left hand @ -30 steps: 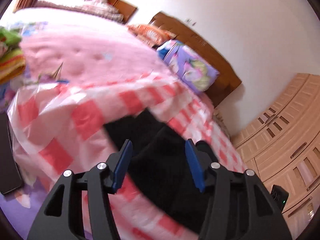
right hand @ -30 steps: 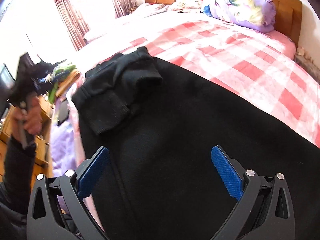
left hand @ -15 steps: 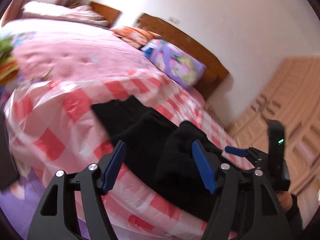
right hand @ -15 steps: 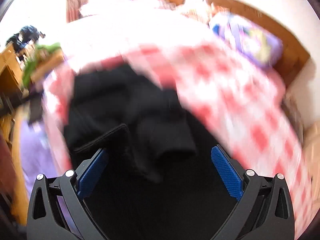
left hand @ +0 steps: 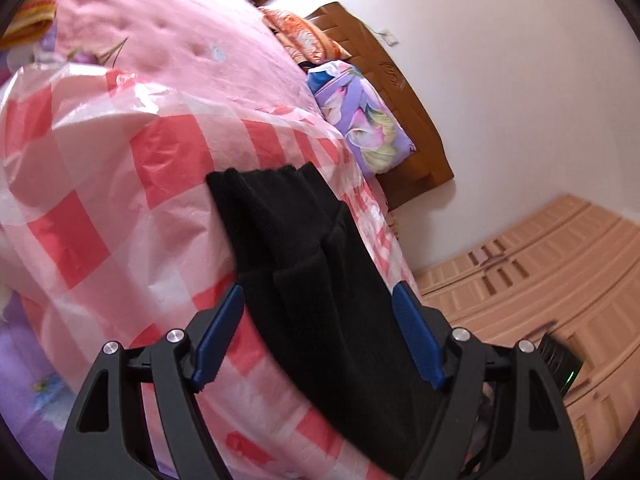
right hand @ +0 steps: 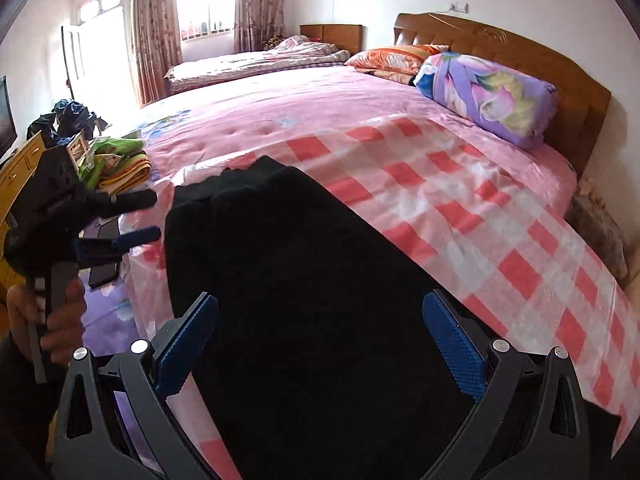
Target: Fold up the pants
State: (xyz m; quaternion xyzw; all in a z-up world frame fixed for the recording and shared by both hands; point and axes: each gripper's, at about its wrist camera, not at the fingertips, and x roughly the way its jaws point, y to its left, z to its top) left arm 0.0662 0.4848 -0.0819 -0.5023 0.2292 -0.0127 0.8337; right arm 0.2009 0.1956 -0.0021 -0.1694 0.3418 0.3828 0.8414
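Both grippers (left hand: 318, 336) (right hand: 320, 344) agape, empty.

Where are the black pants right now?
The pants lie on the red-checked sheet along the bed's near-left edge, stretching ahead of both open claws.

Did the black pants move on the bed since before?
Yes. The pants were bunched with a flap folded over; now they lie smoother and longer, their far end reaching toward the pink blanket.
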